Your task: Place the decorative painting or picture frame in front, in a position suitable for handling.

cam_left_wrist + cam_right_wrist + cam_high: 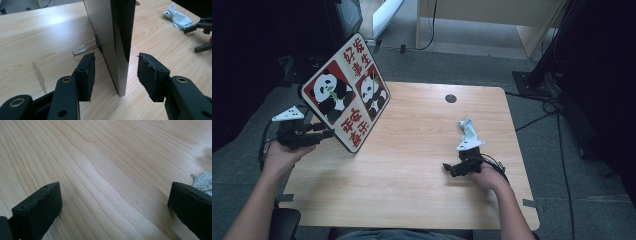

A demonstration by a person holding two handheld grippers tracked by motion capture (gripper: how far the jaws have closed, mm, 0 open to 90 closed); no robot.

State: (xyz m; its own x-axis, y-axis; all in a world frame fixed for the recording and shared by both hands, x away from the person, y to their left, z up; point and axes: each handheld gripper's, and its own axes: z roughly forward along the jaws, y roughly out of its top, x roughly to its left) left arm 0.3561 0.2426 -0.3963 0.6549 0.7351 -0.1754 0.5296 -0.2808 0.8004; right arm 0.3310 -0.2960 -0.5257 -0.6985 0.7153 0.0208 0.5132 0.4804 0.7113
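**Panda board between parted jaws**

While the left gripper (116,75) straddles the panda board's (346,92) lower edge, jaws parted, touching neither face, its wire stand (85,47) props it behind. The right gripper (463,167) rests wide open and empty on the table (412,150), a white cloth (468,131) just beyond.

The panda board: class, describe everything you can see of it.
The panda board is a thin square panel with a dark rim, its face split into red panda pictures and white squares with red characters. It stands tilted on the table near the left edge, propped by a wire leg behind. The left gripper straddles its edge, jaws open, not touching.
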